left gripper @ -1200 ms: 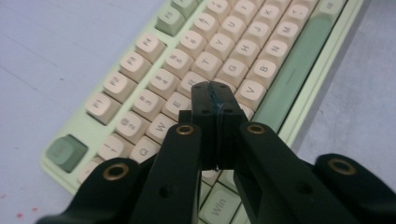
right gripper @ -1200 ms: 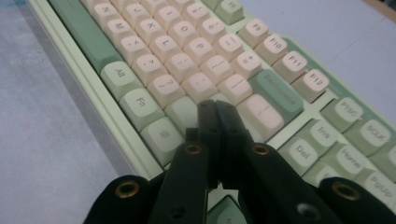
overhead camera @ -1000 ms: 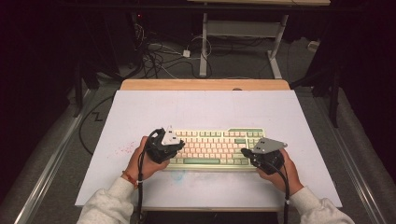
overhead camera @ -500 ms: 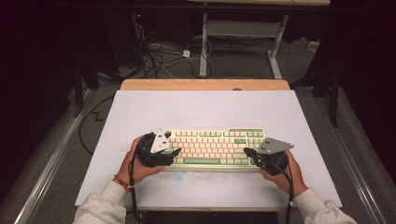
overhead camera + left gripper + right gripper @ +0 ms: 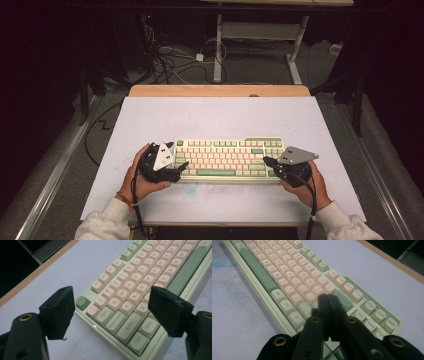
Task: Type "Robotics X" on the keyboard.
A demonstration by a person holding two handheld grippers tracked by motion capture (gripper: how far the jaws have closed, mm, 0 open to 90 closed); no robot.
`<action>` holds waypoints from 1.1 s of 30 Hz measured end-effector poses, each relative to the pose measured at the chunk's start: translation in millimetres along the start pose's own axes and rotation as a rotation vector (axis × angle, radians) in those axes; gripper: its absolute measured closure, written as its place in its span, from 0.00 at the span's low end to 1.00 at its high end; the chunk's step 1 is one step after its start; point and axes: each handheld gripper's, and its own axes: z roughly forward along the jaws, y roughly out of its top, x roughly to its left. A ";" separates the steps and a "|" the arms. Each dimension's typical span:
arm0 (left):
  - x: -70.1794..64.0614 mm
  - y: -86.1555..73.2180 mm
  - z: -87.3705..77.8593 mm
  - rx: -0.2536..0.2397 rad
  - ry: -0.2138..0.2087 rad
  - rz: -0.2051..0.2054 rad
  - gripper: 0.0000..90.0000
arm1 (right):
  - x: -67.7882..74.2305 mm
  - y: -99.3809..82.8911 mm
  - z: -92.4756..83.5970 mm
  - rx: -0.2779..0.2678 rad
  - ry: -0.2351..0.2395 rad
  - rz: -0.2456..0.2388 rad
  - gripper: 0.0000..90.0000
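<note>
A pale green keyboard [image 5: 227, 159] with cream and green keys lies on the white mat near the person's side. My left gripper [image 5: 181, 169] is at its left end; the jaws have just been opening. In the left gripper view my left gripper [image 5: 111, 291] stands wide open, its jaws spread either side of the keyboard's [image 5: 140, 277] lower left corner keys, touching nothing. My right gripper [image 5: 266, 161] is at the keyboard's right end. In the right gripper view my right gripper [image 5: 328, 296] is shut with nothing in it, its tips over the keys of the keyboard [image 5: 287, 272] near the arrow cluster.
The white mat [image 5: 215, 115] covers a wooden table whose far edge [image 5: 220, 91] shows. Cables [image 5: 170, 60] and a desk frame [image 5: 260, 30] lie on the dark floor beyond. Faint blue marks [image 5: 222, 260] stain the mat beside the keyboard.
My left gripper has slid left and a little toward the person, off the keyboard's left end, and its jaws have opened. The right gripper has stayed put, still shut.
</note>
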 end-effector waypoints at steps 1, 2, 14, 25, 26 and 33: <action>0.1 -0.5 -0.2 0.003 -0.007 0.000 0.23 | -0.3 -0.1 0.1 0.000 -0.003 0.001 1.00; -0.5 -1.0 -0.1 0.004 0.000 0.004 0.23 | -0.6 -0.2 0.2 0.001 -0.002 0.003 1.00; -1.8 -1.4 0.6 0.003 0.006 0.007 0.20 | -5.5 -1.6 -2.4 -0.036 -0.040 0.023 0.83; -3.1 -0.5 1.2 0.004 0.006 0.010 0.19 | -9.8 -5.0 0.3 -0.068 -0.125 0.067 0.35; -3.4 -0.5 1.3 0.005 0.006 0.011 0.19 | -10.1 -5.1 0.6 -0.068 -0.138 0.069 0.31; -4.9 0.1 2.2 0.013 0.005 0.010 0.18 | -11.5 -5.8 2.3 -0.077 -0.185 0.089 0.18</action>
